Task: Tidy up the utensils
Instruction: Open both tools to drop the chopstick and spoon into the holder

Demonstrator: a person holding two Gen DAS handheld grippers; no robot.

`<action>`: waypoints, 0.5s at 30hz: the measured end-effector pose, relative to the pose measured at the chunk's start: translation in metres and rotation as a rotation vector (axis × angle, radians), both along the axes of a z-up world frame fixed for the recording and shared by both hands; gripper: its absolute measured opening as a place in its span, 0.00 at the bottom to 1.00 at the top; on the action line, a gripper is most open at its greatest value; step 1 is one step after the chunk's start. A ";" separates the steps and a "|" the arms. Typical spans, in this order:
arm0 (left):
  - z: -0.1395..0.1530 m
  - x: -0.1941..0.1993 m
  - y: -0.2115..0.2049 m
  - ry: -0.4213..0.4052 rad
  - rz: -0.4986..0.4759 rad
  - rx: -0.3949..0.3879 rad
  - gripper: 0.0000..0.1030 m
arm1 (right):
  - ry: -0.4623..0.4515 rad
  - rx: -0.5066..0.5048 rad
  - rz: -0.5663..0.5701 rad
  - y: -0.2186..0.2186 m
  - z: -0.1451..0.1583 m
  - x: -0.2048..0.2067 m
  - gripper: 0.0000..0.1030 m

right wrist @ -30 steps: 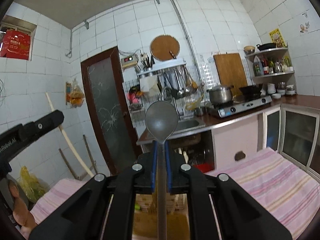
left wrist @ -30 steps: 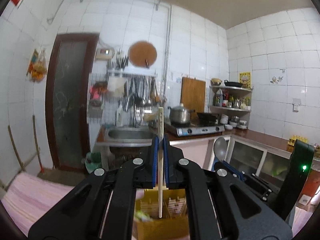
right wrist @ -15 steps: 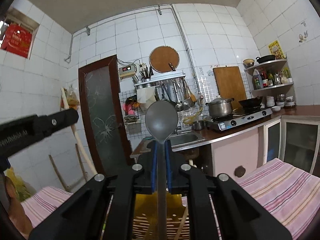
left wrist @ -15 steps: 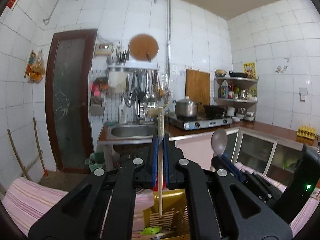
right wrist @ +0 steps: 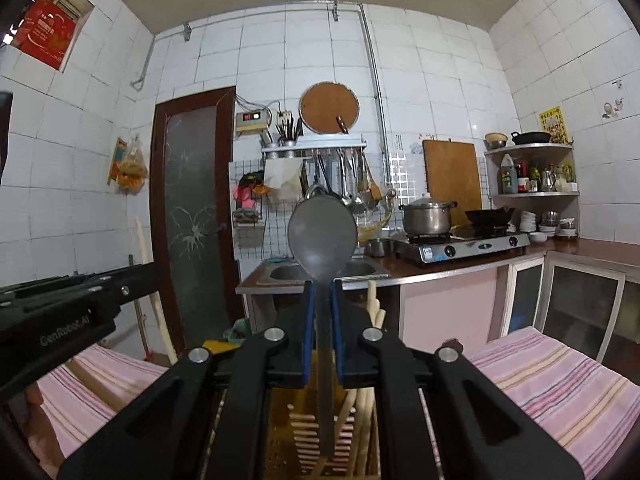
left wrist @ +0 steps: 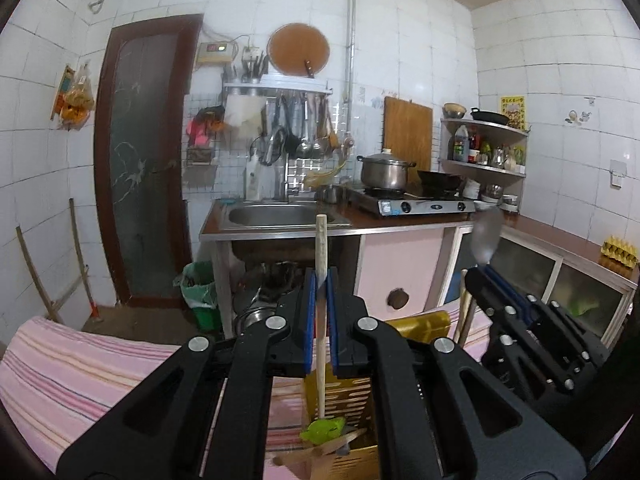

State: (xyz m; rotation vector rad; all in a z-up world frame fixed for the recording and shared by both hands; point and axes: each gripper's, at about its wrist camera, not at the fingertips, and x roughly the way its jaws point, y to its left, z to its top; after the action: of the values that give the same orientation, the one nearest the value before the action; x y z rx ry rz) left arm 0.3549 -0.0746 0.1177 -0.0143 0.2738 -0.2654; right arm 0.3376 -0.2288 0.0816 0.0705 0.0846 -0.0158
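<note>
My left gripper (left wrist: 320, 288) is shut on a pale wooden stick (left wrist: 320, 248), held upright; its lower end reaches down into the yellow slotted utensil holder (left wrist: 352, 400), beside a green-tipped utensil (left wrist: 322, 434). My right gripper (right wrist: 320, 304) is shut on a grey metal spoon (right wrist: 322, 232), bowl up, handle pointing down into the same holder (right wrist: 308, 432). Wooden sticks (right wrist: 372, 308) stand in the holder to the right of the spoon. The right gripper and its spoon (left wrist: 486, 236) show at the right in the left wrist view.
The holder stands on a pink striped cloth (left wrist: 80, 364) (right wrist: 560, 372). Behind are a sink counter (left wrist: 280, 220), a gas stove with a pot (left wrist: 384, 172), cabinets and a brown door (left wrist: 140, 160). The left gripper body (right wrist: 60, 320) is at the left.
Both grippers have come lower, and the stick and the spoon have gone further down into the yellow holder. Both jaws stay shut on their utensils.
</note>
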 end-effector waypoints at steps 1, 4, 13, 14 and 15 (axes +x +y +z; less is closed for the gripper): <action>0.001 0.002 0.001 0.008 0.003 0.005 0.05 | 0.030 0.012 0.003 -0.003 0.003 0.001 0.09; 0.003 0.003 0.003 0.036 0.012 0.021 0.20 | 0.119 0.026 0.004 -0.007 0.009 0.007 0.37; 0.031 -0.026 0.032 0.048 0.056 -0.004 0.72 | 0.203 0.026 -0.014 -0.015 0.040 -0.008 0.66; 0.037 -0.033 0.036 0.039 0.063 -0.003 0.84 | 0.205 0.026 -0.020 -0.018 0.046 -0.015 0.72; 0.045 -0.044 0.043 0.025 0.075 -0.003 0.94 | 0.203 0.030 -0.024 -0.021 0.051 -0.022 0.77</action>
State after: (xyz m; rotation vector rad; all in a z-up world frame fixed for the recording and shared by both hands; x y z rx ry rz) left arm 0.3106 -0.0313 0.1624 -0.0311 0.2972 -0.1912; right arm 0.3152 -0.2501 0.1321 0.0993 0.2874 -0.0459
